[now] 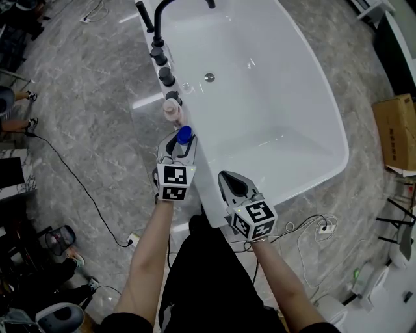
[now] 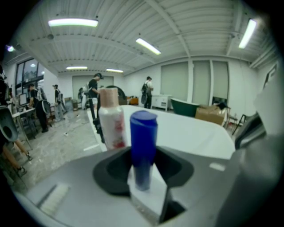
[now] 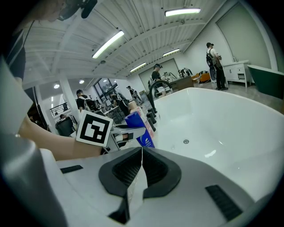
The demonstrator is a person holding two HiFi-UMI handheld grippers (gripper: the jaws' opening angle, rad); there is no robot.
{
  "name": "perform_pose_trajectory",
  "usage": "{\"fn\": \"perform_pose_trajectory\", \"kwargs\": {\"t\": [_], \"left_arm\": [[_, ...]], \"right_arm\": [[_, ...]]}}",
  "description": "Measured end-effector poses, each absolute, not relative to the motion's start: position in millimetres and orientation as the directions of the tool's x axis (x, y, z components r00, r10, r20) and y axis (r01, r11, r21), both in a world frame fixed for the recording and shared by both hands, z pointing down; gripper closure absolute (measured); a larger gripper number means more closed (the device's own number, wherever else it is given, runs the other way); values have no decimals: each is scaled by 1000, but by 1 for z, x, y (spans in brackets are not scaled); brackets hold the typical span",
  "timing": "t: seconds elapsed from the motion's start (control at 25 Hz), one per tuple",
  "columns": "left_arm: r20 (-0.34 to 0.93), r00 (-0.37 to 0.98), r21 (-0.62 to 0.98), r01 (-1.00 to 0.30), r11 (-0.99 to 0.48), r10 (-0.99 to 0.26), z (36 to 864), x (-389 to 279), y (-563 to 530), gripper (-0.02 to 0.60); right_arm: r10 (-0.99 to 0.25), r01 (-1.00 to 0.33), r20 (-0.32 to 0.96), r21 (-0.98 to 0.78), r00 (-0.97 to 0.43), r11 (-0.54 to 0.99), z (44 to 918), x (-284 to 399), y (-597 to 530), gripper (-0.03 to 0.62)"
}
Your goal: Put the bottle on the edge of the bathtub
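- My left gripper [image 1: 177, 151] is pinching the blue bottle [image 2: 143, 142]. In the left gripper view its pads stand apart with the bottle's body between them, and the bottle stands upright.
- From the head view, the blue cap sits over the bathtub's [image 1: 273, 110] near left rim, at about 12 o'clock from the left gripper's marker cube [image 1: 174, 181]. I cannot tell whether the bottle's base rests on the rim.
- My right gripper [image 1: 233, 185] has its pads pressed together with nothing between them — the right gripper view shows them meeting in a single seam. It hangs at about 4 o'clock from the left gripper, over the tub's near rim, well apart from the bottle.
- A pale bottle [image 1: 171, 109] with a pink label stands on the same rim, just beside the blue one at its 12 o'clock. The two do not touch.
- Further along the rim, still at 12 o'clock, comes a row of black knobs [image 1: 167, 76], then the black faucet [image 1: 170, 6] arching over the tub.
- The tub's drain [image 1: 209, 77] lies at about 1 o'clock from the blue bottle.
- The grey marbled floor [image 1: 84, 97] surrounds the tub, with a black cable [image 1: 84, 188] trailing at 9 o'clock from the grippers.
- A cardboard box [image 1: 394, 130] stands at 3 o'clock from the tub, well apart from it.
- In the left gripper view, people [image 2: 94, 91] stand far behind the bottles — too small to say more.
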State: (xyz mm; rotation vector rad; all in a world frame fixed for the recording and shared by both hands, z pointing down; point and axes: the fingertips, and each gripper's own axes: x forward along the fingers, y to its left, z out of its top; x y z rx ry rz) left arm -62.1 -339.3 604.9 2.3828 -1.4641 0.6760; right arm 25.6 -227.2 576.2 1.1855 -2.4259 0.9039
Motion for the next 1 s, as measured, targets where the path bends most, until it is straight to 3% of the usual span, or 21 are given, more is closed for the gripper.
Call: {"fn": "perform_pose_trajectory", "kwargs": {"t": [0.44, 1.0], "left_arm": [[530, 390, 17, -893, -451, -753, 607, -64, -339, 416], [582, 377, 69, -906, -418, -721, 619, -73, -308, 364]], "right_arm": [[-605, -784, 500, -406, -620, 469, 571, 22, -224, 589], [-628, -794, 487, -396, -607, 461, 561, 27, -208, 589]]}}
